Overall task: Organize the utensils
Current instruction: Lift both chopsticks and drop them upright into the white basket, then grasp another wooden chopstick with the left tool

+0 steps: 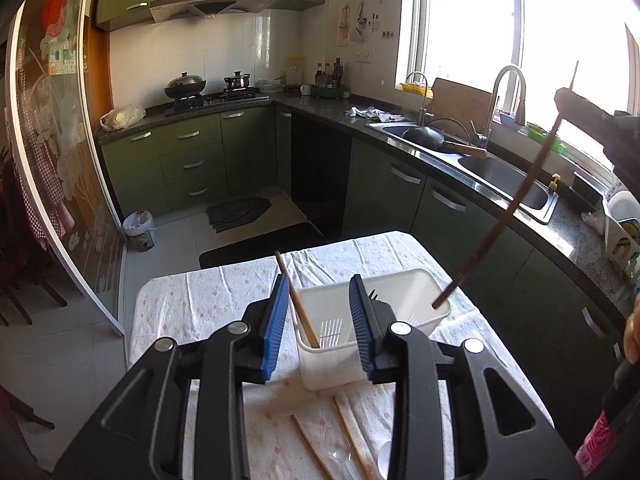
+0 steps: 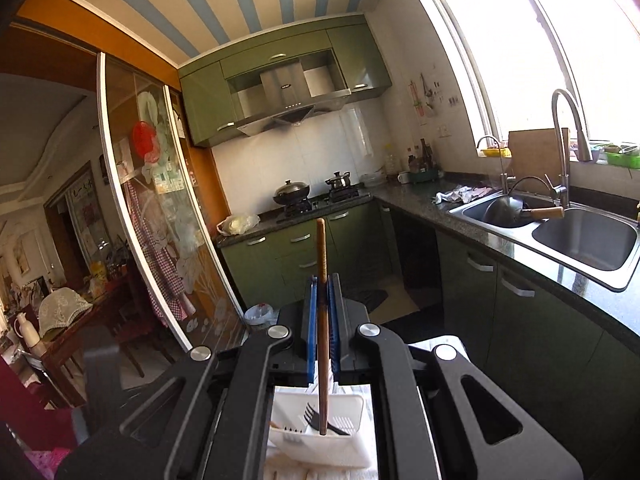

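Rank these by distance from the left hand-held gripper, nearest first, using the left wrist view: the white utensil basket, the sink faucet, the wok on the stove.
1. White utensil basket: on the table, just ahead of the left hand-held gripper, partly between its open jaws.
2. Sink faucet: across the aisle on the right-hand counter, by the window.
3. Wok: on the stove at the kitchen's far end, left of centre.

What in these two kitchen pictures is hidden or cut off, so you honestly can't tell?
- Left wrist view: the clear plastic spoon and two chopsticks on the table run off the bottom edge.
- Left wrist view: the right gripper is cut by the right edge; its grip on the dark chopstick hardly shows.
- Right wrist view: the white basket is half hidden by the gripper body; its full contents are unclear.
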A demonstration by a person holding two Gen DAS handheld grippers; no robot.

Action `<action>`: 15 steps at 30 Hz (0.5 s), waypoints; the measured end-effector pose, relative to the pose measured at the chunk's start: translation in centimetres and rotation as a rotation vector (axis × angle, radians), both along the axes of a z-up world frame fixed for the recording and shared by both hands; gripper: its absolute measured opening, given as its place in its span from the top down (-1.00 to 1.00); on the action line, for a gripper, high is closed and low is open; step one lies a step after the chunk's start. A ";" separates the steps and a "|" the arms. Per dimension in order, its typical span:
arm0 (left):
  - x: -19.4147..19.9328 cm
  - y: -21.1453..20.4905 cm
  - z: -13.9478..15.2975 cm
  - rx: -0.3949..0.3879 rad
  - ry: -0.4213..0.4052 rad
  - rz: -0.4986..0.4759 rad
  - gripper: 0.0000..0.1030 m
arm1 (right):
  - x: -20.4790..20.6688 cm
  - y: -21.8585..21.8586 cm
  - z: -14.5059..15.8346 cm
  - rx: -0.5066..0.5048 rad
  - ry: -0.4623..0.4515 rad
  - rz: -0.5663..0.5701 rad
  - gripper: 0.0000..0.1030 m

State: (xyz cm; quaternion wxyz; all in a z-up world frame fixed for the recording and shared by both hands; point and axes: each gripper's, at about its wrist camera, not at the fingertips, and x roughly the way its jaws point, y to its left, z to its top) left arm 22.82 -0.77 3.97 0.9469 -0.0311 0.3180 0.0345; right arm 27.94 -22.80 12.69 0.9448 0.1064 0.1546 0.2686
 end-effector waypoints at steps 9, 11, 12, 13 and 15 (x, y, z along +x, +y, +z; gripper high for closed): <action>-2.4 0.2 -2.8 -0.032 0.155 -0.024 0.33 | 5.3 4.5 -7.3 -0.116 0.160 0.033 0.86; -2.6 0.1 -3.9 -0.043 0.207 -0.029 0.32 | 5.1 4.7 -8.4 -0.138 0.175 0.042 0.63; -2.7 0.0 -4.5 -0.047 0.233 -0.026 0.32 | 4.8 4.5 -8.6 -0.138 0.169 0.035 0.51; -2.7 -0.1 -5.2 -0.052 0.257 -0.021 0.32 | 4.0 4.1 -8.8 -0.138 0.157 0.029 0.40; -3.0 -0.2 -6.7 -0.059 0.308 -0.005 0.32 | 2.5 3.0 -8.6 -0.128 0.126 0.023 0.40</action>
